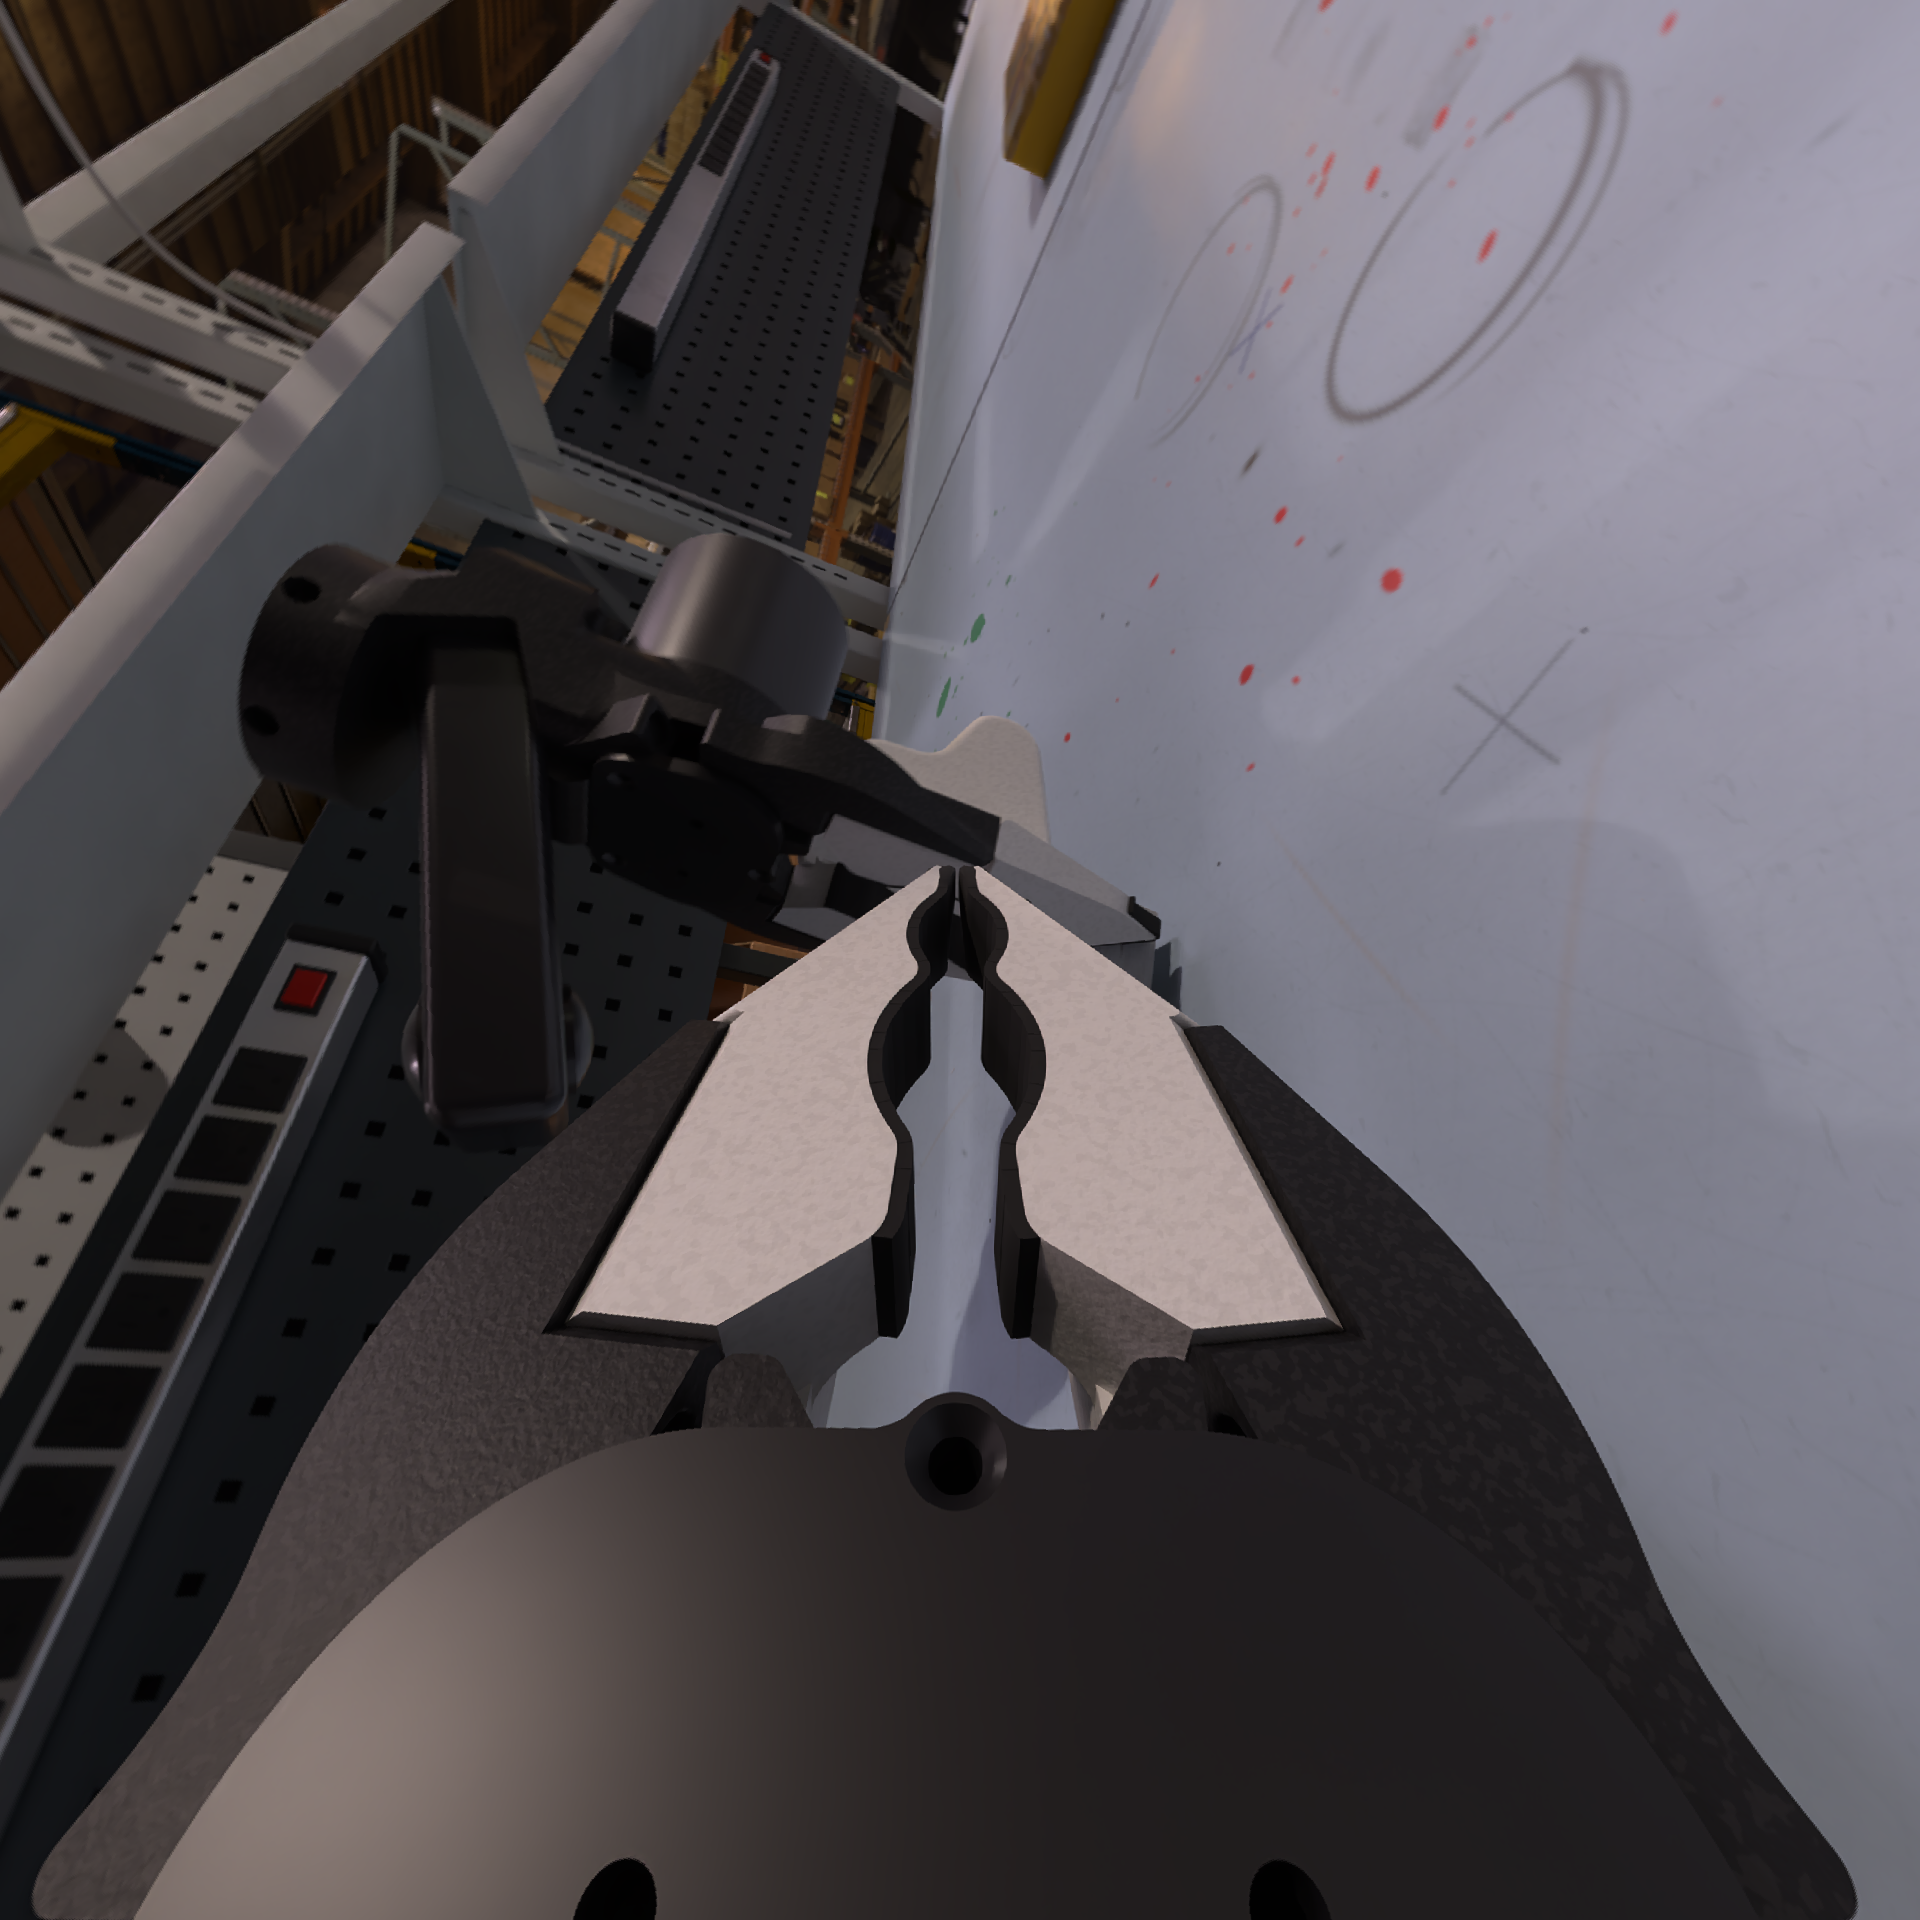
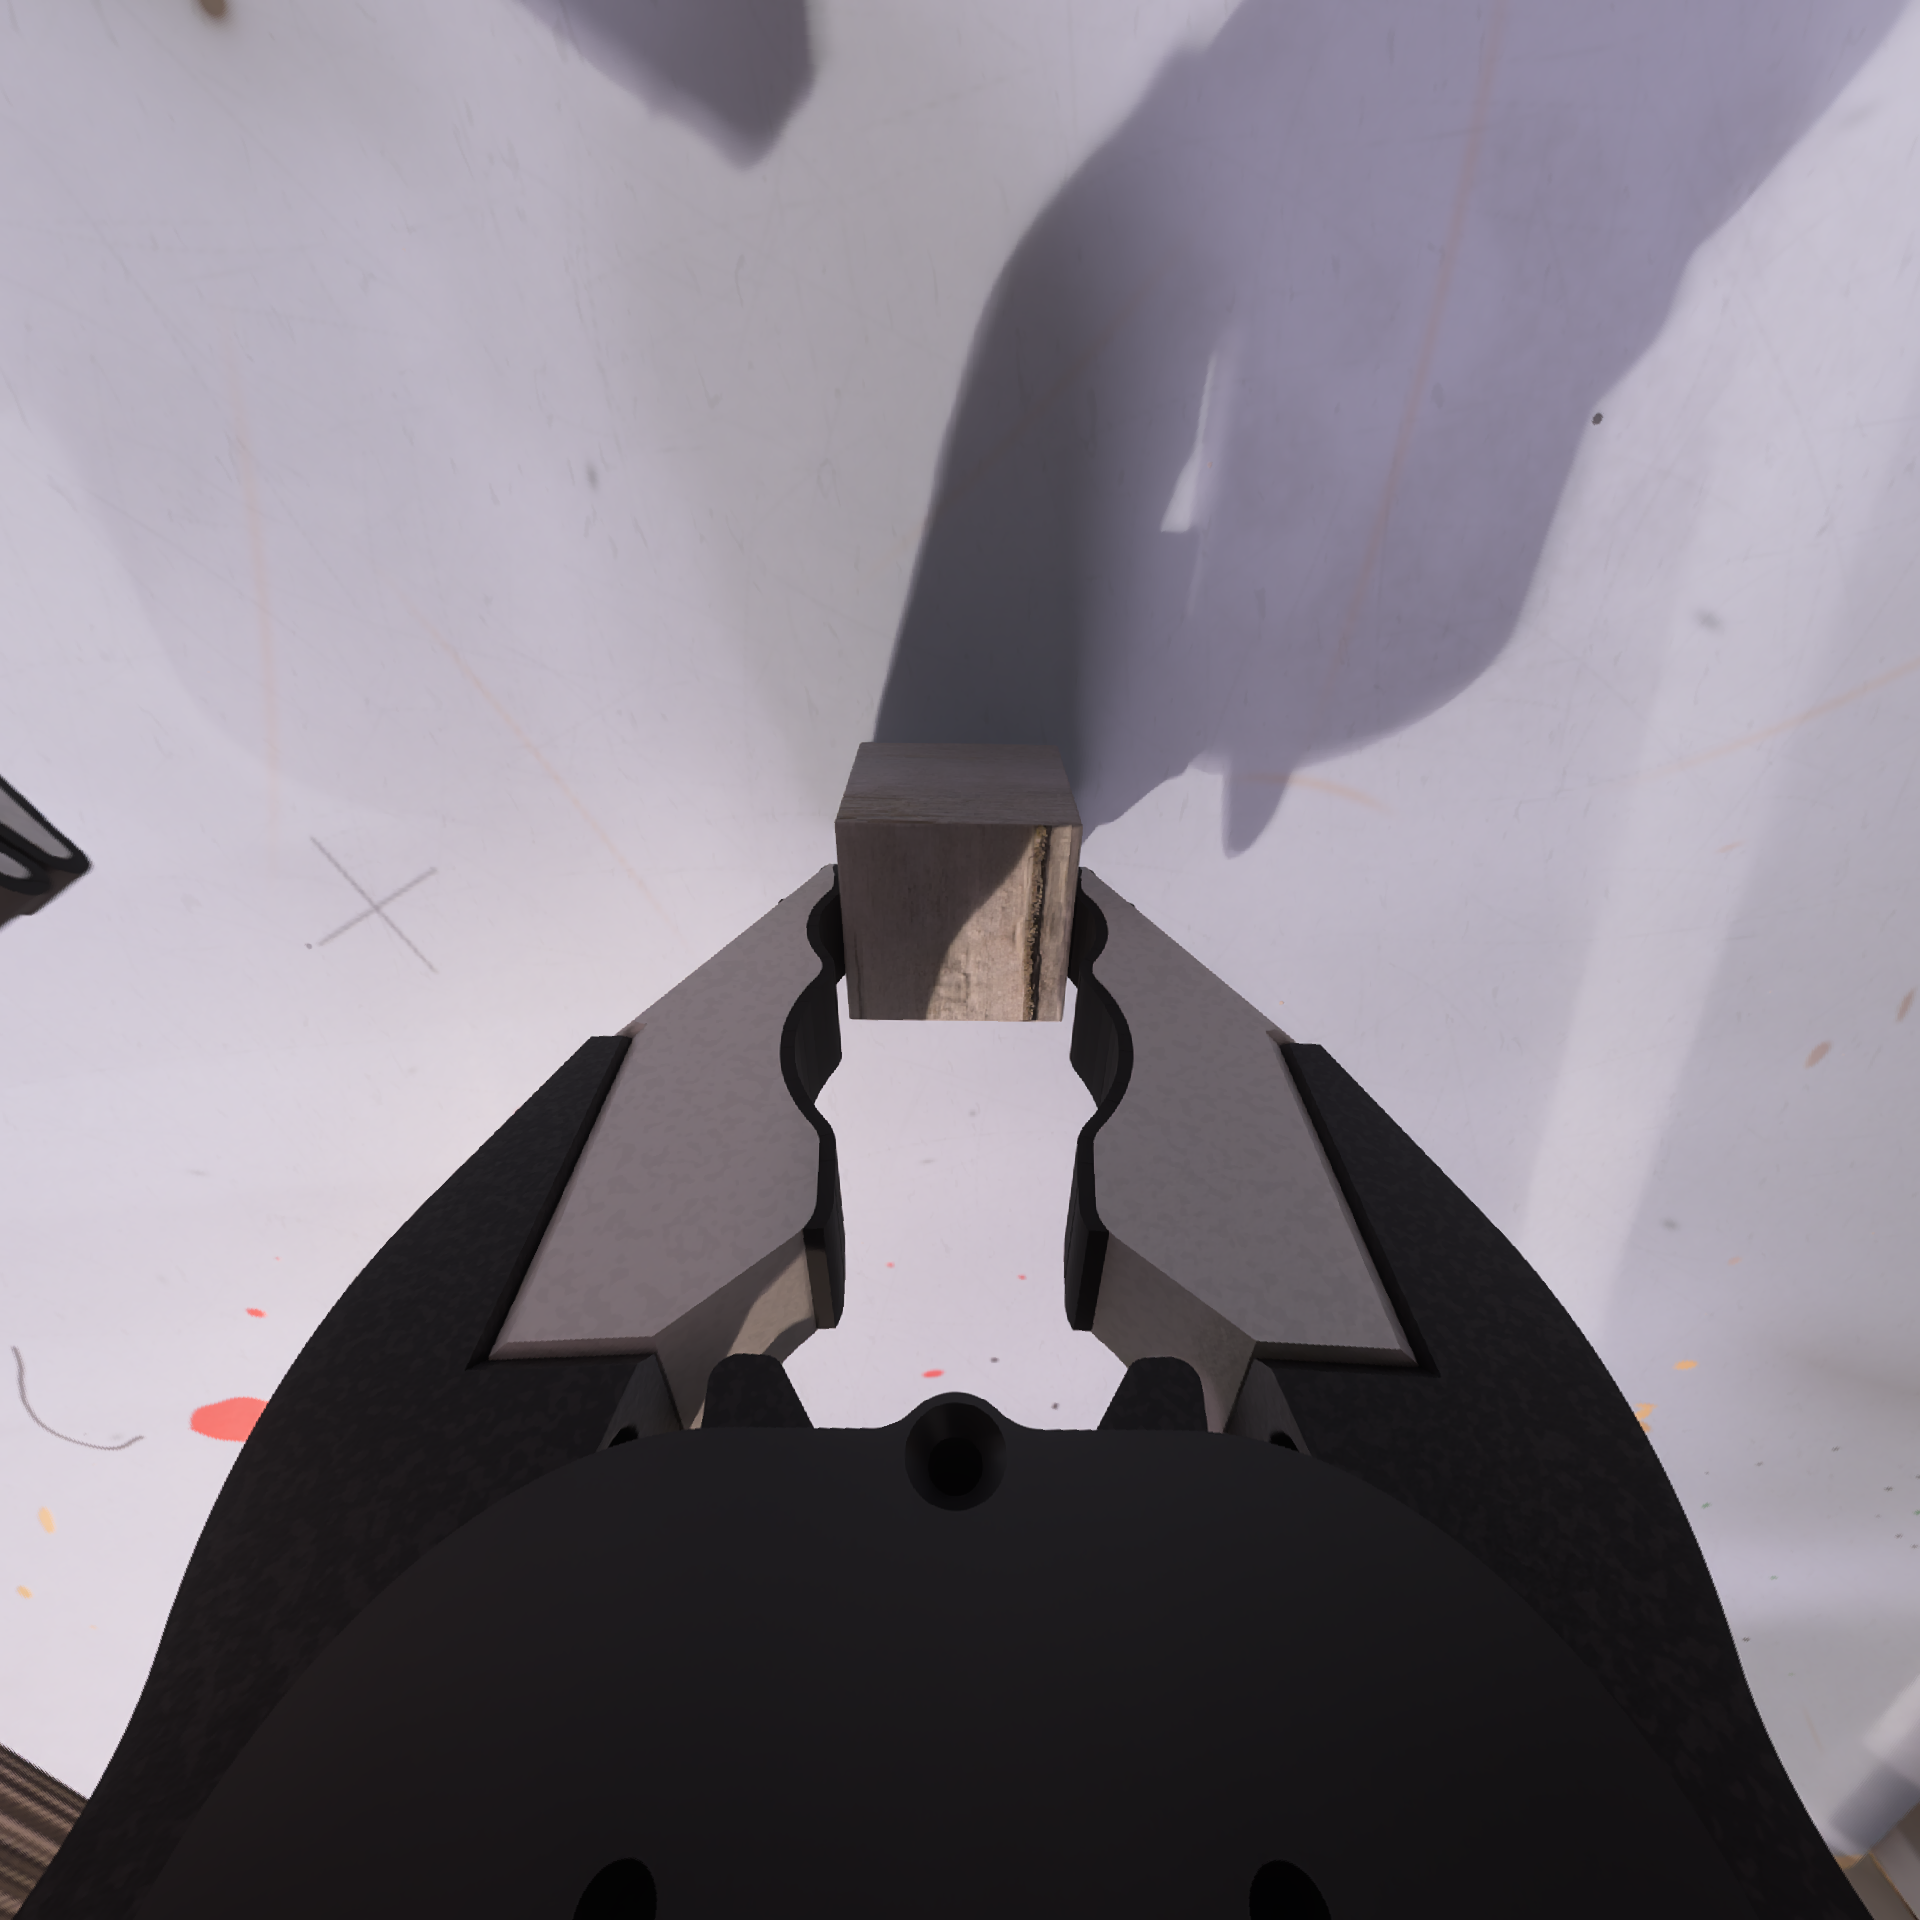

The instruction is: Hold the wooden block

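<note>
In the right wrist view a small wooden block [image 2: 951,831], grey-brown with a dark crack down one side, sits between the tips of my right gripper [image 2: 956,925]. Both pads press its sides, so the gripper is shut on it. I cannot tell whether the block rests on the white table [image 2: 416,520] or hangs just above it. In the left wrist view my left gripper [image 1: 956,881] is shut and empty, its fingertips touching. It points at the right gripper [image 1: 665,717] just ahead of it. The block is hidden in that view.
The white table [image 1: 1455,935] has red paint spots, pencil crosses and drawn circles. A yellow-edged wooden piece [image 1: 1049,94] lies far off on it. A dark pegboard wall with a power strip [image 1: 208,1195] runs beside the table. A dark part [image 2: 31,862] shows at the left edge.
</note>
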